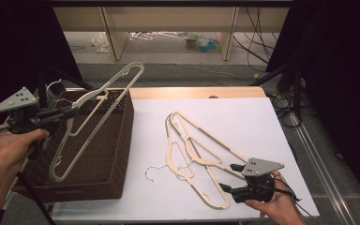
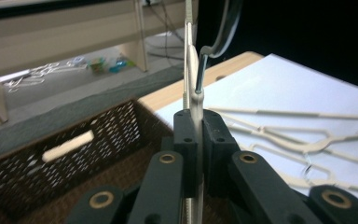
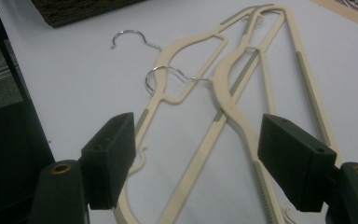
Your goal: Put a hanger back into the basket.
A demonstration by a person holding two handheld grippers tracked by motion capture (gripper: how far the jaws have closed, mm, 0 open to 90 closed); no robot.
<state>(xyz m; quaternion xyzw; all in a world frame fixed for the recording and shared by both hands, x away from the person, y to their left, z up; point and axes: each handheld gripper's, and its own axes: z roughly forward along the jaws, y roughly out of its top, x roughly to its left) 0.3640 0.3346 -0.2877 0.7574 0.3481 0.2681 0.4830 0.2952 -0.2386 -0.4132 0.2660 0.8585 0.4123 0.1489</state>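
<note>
Wicker basket (image 1: 112,154) beneath left gripper (image 1: 70,111) clamping cream hanger (image 1: 98,117); right gripper (image 1: 229,180) wide over table hangers (image 1: 192,150).

High view: fixed above my side, facing forward and down over the white table (image 1: 243,112), taking in the wicker basket (image 1: 108,154) at left and floor beyond. Left gripper view: rides my left claw (image 2: 196,135), close above the basket (image 2: 74,154), facing across the table. Right gripper view: low, near the tabletop (image 3: 74,84). All three share the loose hangers (image 1: 192,150) (image 2: 307,140) (image 3: 223,93).
</note>
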